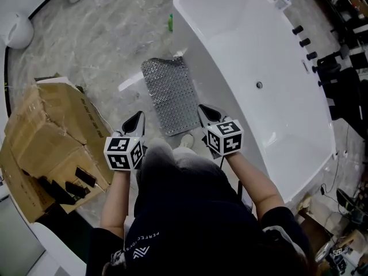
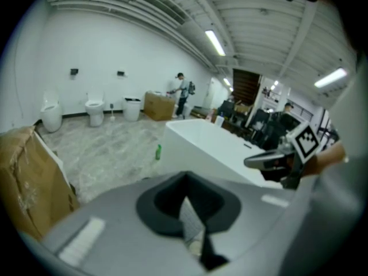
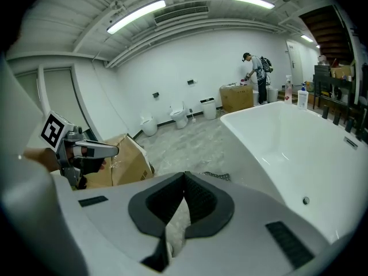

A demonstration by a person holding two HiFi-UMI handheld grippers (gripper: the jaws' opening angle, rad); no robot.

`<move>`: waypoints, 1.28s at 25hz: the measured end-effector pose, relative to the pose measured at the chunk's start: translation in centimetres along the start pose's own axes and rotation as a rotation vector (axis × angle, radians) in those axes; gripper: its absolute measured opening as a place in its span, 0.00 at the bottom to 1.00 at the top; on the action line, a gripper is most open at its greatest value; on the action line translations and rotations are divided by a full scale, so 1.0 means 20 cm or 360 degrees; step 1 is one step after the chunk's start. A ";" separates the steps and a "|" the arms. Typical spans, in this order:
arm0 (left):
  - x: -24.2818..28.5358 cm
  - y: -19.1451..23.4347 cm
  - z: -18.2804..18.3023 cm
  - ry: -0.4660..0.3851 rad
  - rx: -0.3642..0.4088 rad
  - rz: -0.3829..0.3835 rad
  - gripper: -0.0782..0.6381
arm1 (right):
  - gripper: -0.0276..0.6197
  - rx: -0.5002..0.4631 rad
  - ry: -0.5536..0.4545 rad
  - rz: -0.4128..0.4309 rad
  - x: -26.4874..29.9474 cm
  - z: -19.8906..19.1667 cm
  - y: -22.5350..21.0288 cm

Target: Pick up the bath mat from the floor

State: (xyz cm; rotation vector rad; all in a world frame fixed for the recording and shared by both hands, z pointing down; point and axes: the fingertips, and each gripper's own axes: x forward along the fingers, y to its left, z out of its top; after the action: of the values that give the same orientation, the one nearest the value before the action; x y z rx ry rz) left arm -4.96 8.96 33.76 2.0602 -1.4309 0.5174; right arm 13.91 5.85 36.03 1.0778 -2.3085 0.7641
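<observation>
Head view: the mat [image 1: 171,95] is seen lying flat on the floor [image 1: 109,33], right beside the tub [image 1: 259,50]. The left tool [image 1: 139,118] and right tool [image 1: 204,111] are held up near its near end.

Left gripper view: jaws are pressed together, nothing caught between.

Right gripper view: same deal, jaws are closed tight and empty. A box [image 3: 123,160] is seen off left.

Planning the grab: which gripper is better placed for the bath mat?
Right, probably. The right gripper sits at the near right edge of the bath mat; the left gripper hangs over floor beside it. Both are shut.
</observation>
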 end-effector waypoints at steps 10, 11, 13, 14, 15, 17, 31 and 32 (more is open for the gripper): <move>0.32 0.21 0.18 -0.0024 0.0020 -0.0016 0.12 | 0.04 -0.0068 0.0019 -0.0032 0.26 0.16 -0.14; 0.35 0.24 0.21 -0.0024 0.0032 -0.0031 0.12 | 0.04 -0.0057 0.0010 -0.0043 0.30 0.18 -0.15; 0.42 0.30 0.27 -0.0018 0.0059 -0.0075 0.12 | 0.04 -0.0030 -0.0006 -0.0067 0.39 0.24 -0.17; 0.46 0.34 0.30 -0.0007 0.0075 -0.0098 0.12 | 0.04 -0.0017 -0.0010 -0.0077 0.44 0.26 -0.17; 0.49 0.38 0.33 0.0014 0.0091 -0.0119 0.12 | 0.04 -0.0004 -0.0010 -0.0086 0.49 0.28 -0.17; 0.56 0.46 0.36 0.0069 0.0122 -0.0152 0.12 | 0.04 0.0028 -0.0011 -0.0102 0.59 0.33 -0.16; 1.08 0.80 0.35 0.0205 0.0120 -0.0250 0.12 | 0.04 -0.0037 0.0125 -0.0173 1.26 0.41 -0.30; 1.12 0.81 0.33 0.0207 0.0114 -0.0253 0.12 | 0.04 -0.0053 0.0136 -0.0182 1.31 0.39 -0.32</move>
State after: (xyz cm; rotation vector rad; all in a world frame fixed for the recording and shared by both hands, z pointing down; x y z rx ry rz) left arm -12.26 -15.60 46.02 2.1333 -1.1783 0.6319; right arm 2.56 -16.66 48.35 1.1295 -2.1608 0.7111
